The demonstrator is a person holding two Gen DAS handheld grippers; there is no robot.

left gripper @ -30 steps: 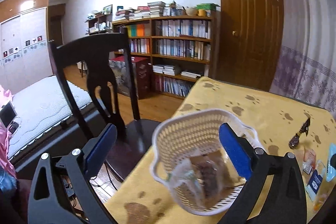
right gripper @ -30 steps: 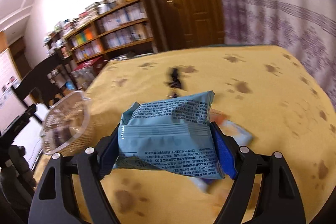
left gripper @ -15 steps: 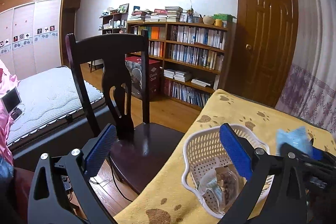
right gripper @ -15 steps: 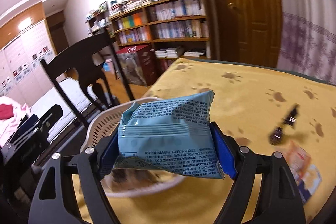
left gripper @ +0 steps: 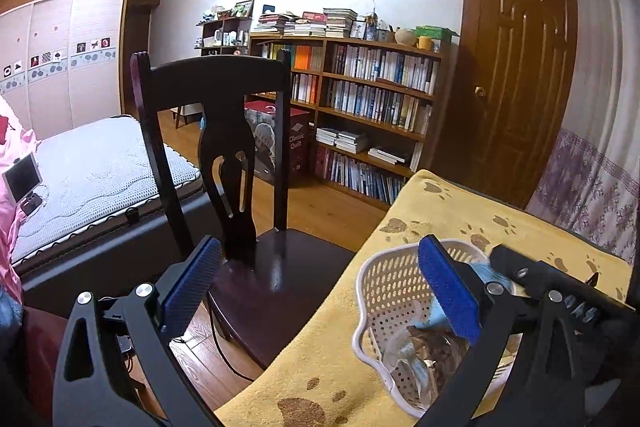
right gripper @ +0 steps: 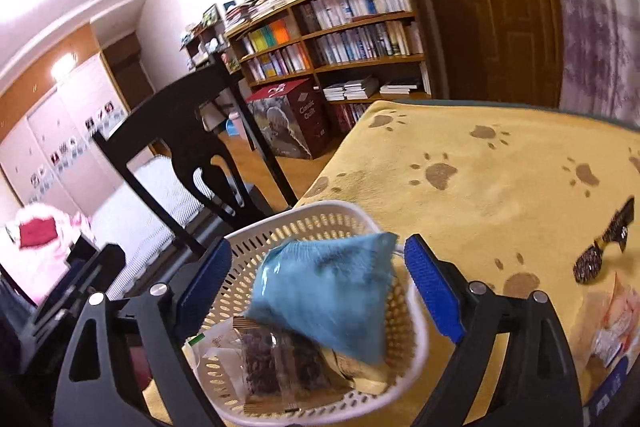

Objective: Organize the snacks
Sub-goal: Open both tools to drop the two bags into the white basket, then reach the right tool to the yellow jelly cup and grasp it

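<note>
right claw (right gripper: 318,291) spread wide, a blue snack packet (right gripper: 324,291) loose between its pads above the white basket (right gripper: 416,343) near the worktop's left edge. packet looks light, soft, crinkly; pinch its sealed edges. left claw (left gripper: 320,291) wide, empty.

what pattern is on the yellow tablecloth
Brown paw prints on the yellow tablecloth, clearest in the right wrist view.

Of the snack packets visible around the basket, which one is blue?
The blue packet dropping between the open right gripper fingers; the others in the basket are clear.
</note>
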